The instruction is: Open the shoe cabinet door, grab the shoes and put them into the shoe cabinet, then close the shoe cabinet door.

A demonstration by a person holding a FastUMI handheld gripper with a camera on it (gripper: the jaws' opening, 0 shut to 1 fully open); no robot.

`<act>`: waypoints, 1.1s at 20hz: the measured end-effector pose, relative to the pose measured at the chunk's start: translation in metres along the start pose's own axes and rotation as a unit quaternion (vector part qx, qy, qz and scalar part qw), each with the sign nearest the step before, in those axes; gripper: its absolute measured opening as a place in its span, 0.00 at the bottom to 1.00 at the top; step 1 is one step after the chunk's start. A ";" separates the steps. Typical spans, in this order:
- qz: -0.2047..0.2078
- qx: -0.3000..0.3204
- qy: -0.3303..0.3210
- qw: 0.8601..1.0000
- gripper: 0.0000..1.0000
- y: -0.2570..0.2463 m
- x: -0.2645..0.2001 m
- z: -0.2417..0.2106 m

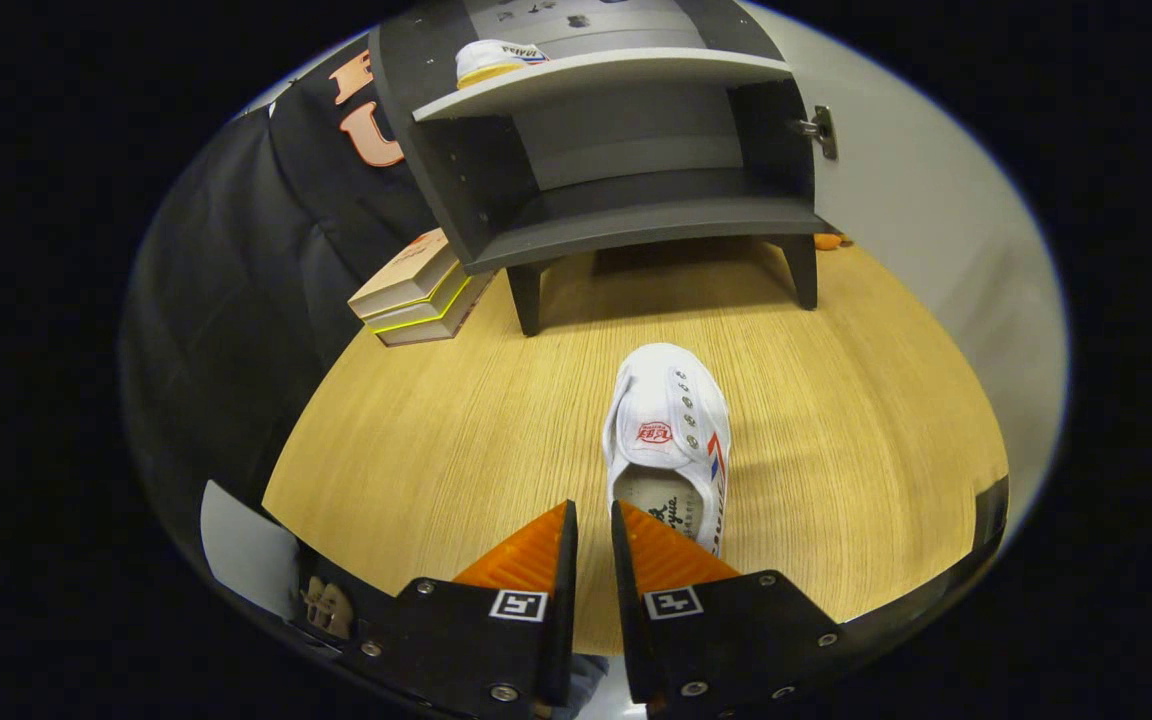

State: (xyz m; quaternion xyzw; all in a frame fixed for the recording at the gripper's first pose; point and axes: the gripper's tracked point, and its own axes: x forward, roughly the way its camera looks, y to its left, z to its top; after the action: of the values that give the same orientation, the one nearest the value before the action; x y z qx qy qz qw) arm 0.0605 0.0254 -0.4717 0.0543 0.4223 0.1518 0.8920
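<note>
A white canvas shoe (671, 430) lies on the wooden table (436, 440), toe pointing toward the dark grey shoe cabinet (636, 215). My gripper (593, 505) hovers at the shoe's heel end. Its jaws stand a narrow gap apart, and only bare table shows between them. The right finger (671, 565) overlaps the heel opening, while the left finger sits just outside the shoe's left side. The cabinet door (916, 230) is swung open on the right, its hinge (821, 130) visible. A second white shoe (496, 60) rests on the cabinet's upper shelf. The lower shelf holds nothing.
A stack of books (421, 290) lies left of the cabinet's front leg. A small orange thing (828, 241) sits by the right leg, next to the door. Black cloth wall hangs to the left.
</note>
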 end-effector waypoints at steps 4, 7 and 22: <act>0.002 0.005 0.009 1.000 0.21 -0.006 0.023 0.003; 0.009 0.009 0.013 1.000 0.22 -0.005 0.039 0.007; -0.040 -0.065 -0.029 0.997 0.00 -0.013 0.005 0.055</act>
State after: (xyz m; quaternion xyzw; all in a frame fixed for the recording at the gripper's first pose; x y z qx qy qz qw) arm 0.1085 0.0162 -0.4437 -0.0166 0.3875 0.1415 0.9108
